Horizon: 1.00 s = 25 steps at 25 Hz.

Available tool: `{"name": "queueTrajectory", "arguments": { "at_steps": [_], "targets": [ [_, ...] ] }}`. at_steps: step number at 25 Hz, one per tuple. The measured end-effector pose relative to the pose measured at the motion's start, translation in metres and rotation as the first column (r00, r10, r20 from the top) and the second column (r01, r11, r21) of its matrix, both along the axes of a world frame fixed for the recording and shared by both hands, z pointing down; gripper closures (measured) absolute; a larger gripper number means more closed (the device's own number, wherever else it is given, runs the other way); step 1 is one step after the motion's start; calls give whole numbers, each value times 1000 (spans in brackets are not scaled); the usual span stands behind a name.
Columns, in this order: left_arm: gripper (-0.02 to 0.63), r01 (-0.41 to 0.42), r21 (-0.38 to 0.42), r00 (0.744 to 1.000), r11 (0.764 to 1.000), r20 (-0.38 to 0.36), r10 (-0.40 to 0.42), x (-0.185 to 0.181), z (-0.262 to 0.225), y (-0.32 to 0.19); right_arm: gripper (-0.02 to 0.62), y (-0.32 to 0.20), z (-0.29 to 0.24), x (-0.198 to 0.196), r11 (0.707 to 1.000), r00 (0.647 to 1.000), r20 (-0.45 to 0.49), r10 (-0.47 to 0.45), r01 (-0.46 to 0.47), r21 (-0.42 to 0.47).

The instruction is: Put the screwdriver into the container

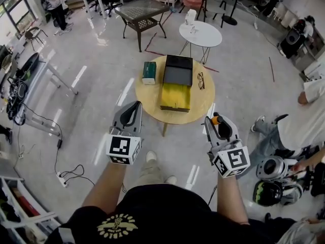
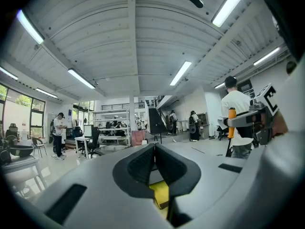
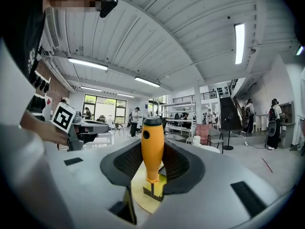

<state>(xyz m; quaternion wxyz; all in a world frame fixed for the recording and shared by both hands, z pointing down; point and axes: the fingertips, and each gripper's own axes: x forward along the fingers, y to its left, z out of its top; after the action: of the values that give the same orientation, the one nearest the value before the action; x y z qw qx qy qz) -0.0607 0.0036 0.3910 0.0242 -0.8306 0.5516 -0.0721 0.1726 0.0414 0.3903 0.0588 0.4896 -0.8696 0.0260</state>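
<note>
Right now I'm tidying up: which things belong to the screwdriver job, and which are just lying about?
Job: screwdriver, clamped in the right gripper; yellow container on the round table.
Lying about: green box, black box, glasses.

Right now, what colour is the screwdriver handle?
The screwdriver handle is orange with a black cap; right gripper view shows it best.

Bright, even light falls from long ceiling tubes (image 2: 81, 78); they glare off the glossy floor (image 1: 101, 60). Both gripper views bend strongly with dark corners
</note>
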Motion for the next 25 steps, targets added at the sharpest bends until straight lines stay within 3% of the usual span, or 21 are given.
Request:
{"name": "queueTrajectory", "arguments": {
  "at_steps": [25],
  "targets": [
    [588,-97,-36,995,995,0,97,-3,8,-117,463,-107,0,-17,998,999,8,52,-52,-28]
  ]
}}
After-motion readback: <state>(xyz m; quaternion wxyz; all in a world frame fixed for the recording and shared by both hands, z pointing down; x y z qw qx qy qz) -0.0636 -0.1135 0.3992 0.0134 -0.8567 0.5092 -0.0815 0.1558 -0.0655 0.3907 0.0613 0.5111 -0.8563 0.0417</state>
